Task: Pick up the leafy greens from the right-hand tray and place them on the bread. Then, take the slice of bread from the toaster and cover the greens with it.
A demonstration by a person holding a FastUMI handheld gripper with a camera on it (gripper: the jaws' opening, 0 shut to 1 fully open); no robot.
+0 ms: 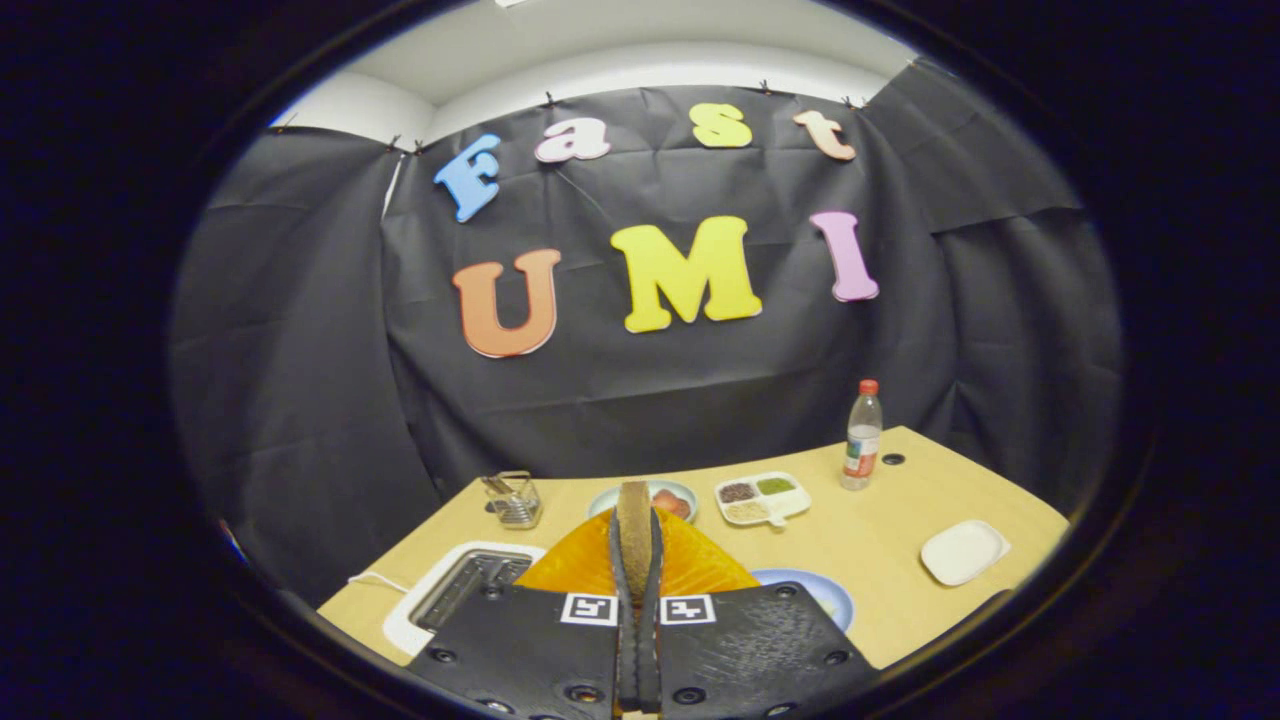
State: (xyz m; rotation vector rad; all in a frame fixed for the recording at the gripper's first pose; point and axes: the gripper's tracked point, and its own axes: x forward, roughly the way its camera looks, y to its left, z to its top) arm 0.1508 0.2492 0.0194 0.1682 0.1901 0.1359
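Note:
My gripper [634, 560] is shut on a slice of bread [633, 505], which stands edge-on between the two fingers with its brown crust rising past the fingertips. It is held above the table. The white toaster [455, 590] sits low and just left of the fingers, its dark slots facing up. Just right of the fingers a blue plate [818, 592] peeks out, mostly hidden behind the gripper body, so I cannot make out what lies on it. A white tray [963, 551] lies bare on the table's right side.
Beyond the fingers stand a plate with reddish food [672, 499], a divided white dish of grains [762, 497], a plastic bottle with a red cap [862, 436] and a small wire holder [513, 500]. The light wooden table [880, 520] ends at the black cloth wall.

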